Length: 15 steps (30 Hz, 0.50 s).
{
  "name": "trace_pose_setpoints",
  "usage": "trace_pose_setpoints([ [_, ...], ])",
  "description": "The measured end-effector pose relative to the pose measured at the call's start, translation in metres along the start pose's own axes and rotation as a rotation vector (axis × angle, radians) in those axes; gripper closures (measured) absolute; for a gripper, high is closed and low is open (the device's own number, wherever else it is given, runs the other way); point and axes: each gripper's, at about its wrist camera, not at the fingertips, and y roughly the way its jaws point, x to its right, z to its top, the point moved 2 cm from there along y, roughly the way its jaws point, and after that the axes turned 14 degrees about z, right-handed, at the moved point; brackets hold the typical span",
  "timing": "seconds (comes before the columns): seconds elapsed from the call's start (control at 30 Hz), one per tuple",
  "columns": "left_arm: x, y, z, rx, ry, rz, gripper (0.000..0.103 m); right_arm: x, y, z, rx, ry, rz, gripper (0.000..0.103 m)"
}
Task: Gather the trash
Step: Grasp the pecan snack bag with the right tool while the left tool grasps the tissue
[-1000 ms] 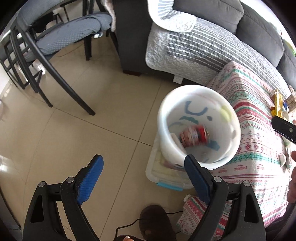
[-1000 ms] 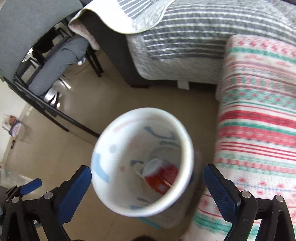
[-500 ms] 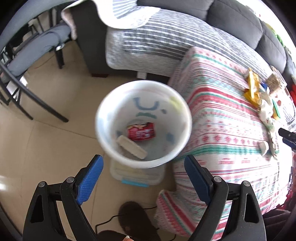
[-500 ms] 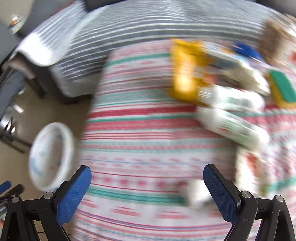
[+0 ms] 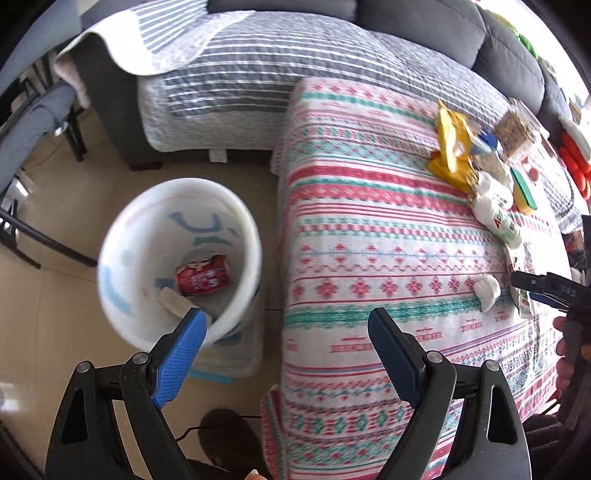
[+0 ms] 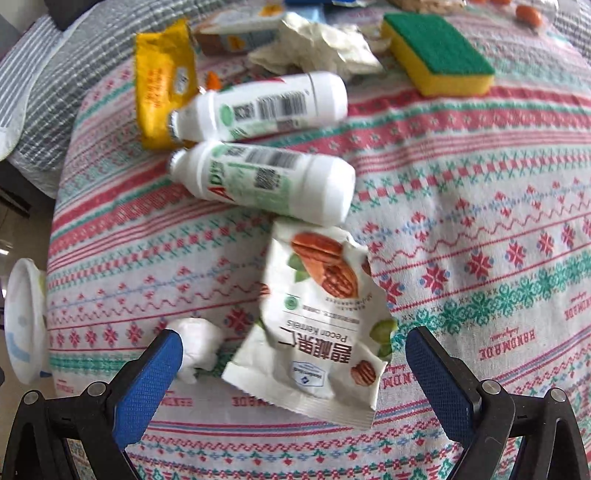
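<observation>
Patterned tablecloth (image 6: 461, 206); R tongs (image 6: 293, 356) spread over pecan bag (image 6: 317, 325); only L tongs (image 5: 286, 334), spread, show bin (image 5: 177, 258).

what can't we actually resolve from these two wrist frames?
- White plastic trash bin: left wrist view, motion-blurred; the pale item beside the red can inside can't be identified, partly behind the left gripper finger.
- Same bin, right wrist view: cut off by the left edge.
- White plastic bottles: caps present or not, unclear.
- Crumpled white wad: partly behind the right gripper finger.
- Brown snack box: print blurred.
</observation>
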Motion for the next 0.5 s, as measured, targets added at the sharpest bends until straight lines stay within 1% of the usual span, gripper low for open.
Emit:
trace_pose_setpoints([
  [0.07,0.011,0.003,0.002,-0.004,0.015,-0.010,0.012,0.006,0.007,0.002,-0.015,0.021,-0.005,0.003],
  [0.23,0.043,0.009,0.004,-0.018,0.072,-0.029,0.012,0.022,0.021,0.003,-0.045,0.039,-0.083,0.004],
  [0.27,0.049,0.010,0.004,-0.022,0.086,-0.033,0.012,0.023,0.020,0.004,-0.038,0.038,-0.087,0.006],
  [0.3,0.056,0.011,0.004,-0.026,0.101,-0.037,0.012,0.022,0.020,0.004,-0.032,0.036,-0.093,0.014],
  [0.33,0.065,0.012,0.004,-0.028,0.117,-0.044,0.012,0.022,0.017,0.004,-0.028,0.031,-0.109,0.018],
  [0.37,0.074,0.012,0.004,-0.030,0.135,-0.052,0.012,0.022,0.016,0.004,-0.029,0.022,-0.122,0.026],
  [0.4,0.081,0.011,0.004,-0.030,0.146,-0.059,0.012,0.021,0.014,0.004,-0.031,0.007,-0.128,0.031],
  [0.43,0.090,0.010,0.005,-0.029,0.161,-0.071,0.012,0.021,0.011,0.003,-0.034,-0.006,-0.120,0.033],
  [0.5,0.107,0.007,0.005,-0.027,0.188,-0.100,0.012,0.021,0.004,0.000,-0.040,-0.019,-0.092,0.044],
])
